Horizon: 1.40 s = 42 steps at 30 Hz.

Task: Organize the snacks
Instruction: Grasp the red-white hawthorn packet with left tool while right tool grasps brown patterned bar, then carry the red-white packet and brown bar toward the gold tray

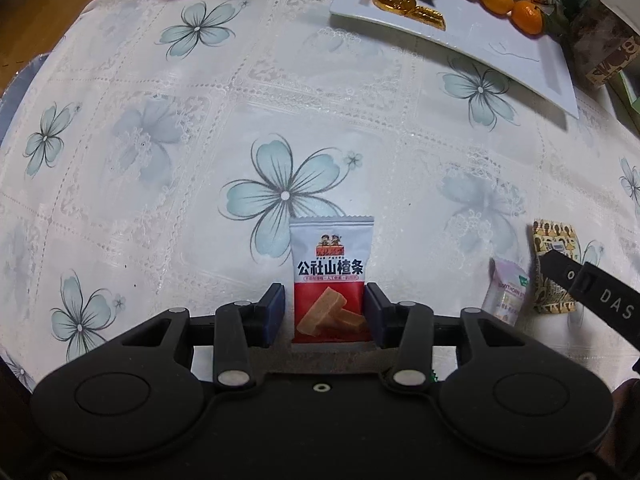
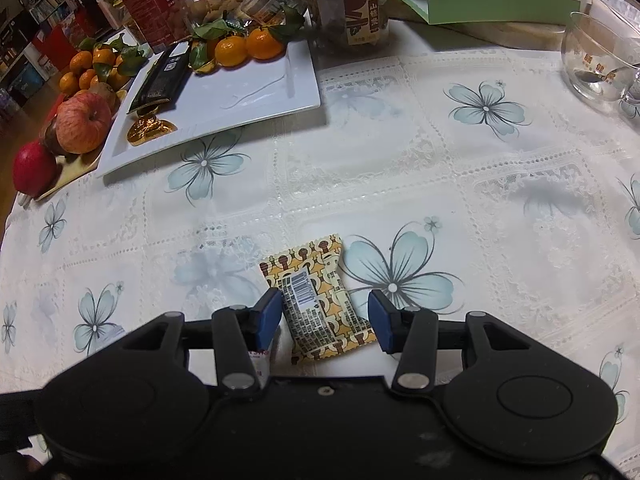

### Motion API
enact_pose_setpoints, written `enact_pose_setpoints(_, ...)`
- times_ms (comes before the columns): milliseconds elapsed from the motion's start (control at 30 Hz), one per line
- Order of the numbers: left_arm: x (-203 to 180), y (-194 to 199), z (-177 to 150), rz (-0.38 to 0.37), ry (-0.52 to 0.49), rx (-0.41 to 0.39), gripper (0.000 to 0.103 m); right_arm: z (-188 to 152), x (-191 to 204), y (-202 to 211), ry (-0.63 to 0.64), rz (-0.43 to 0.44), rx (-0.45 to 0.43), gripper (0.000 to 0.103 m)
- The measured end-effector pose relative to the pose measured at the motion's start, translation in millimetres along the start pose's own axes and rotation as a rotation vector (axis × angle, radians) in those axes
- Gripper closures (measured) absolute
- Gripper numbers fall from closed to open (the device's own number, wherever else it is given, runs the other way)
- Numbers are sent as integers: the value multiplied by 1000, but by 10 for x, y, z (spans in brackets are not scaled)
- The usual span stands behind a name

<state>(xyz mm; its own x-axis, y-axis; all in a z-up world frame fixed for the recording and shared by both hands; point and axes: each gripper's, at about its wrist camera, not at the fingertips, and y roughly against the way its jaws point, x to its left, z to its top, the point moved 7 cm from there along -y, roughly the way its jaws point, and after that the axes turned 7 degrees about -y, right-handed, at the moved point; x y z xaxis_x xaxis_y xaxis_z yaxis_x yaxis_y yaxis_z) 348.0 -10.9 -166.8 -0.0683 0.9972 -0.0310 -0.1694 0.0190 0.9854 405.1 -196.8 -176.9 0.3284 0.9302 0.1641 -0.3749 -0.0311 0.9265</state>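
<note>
2 low wrist views, white tray (image 1: 452,36) shared.

Between the left gripper's (image 1: 325,312) fingers: one red-and-white hawthorn-strip packet (image 1: 331,276). Off to its right: one pale purple packet (image 1: 505,294), one yellow patterned packet (image 1: 554,256). Far ahead on the white tray (image 2: 256,100): one black bar wrapper (image 2: 162,76), two clementines (image 2: 248,49), several gold coins (image 1: 404,6).

White lace cloth (image 1: 360,128) w/ pale blue flowers, red-and-white packet (image 1: 331,276), yellow-brown patterned packet (image 2: 320,300), pale lilac packet (image 1: 505,296), white tray (image 2: 256,92), orange tangerines (image 2: 248,46), gold coins (image 1: 400,4), black grippers, blue jaws.
</note>
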Motion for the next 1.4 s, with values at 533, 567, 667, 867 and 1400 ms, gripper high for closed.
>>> enact_pose_setpoints(533,11,-25,32,11,-18,-8,52,-22,61,17,68,-19,-21,70)
enact_pose_setpoints(567,12,-26,35,11,-17,-12,53,-25,69,26,79,-23,-26,71)
enact_pose_setpoints(667,11,-16,39,-10,-16,-22,61,-27,70,59,94,-32,-38,71)
enact_pose_setpoints(867,6,118,22,-44,-20,-57,61,61,-33,164,39,-27,-76,71)
enact_pose_setpoints(1400,-81,680,-170,-42,-208,-262,61,28,-173,737,-37,85,-181,71)
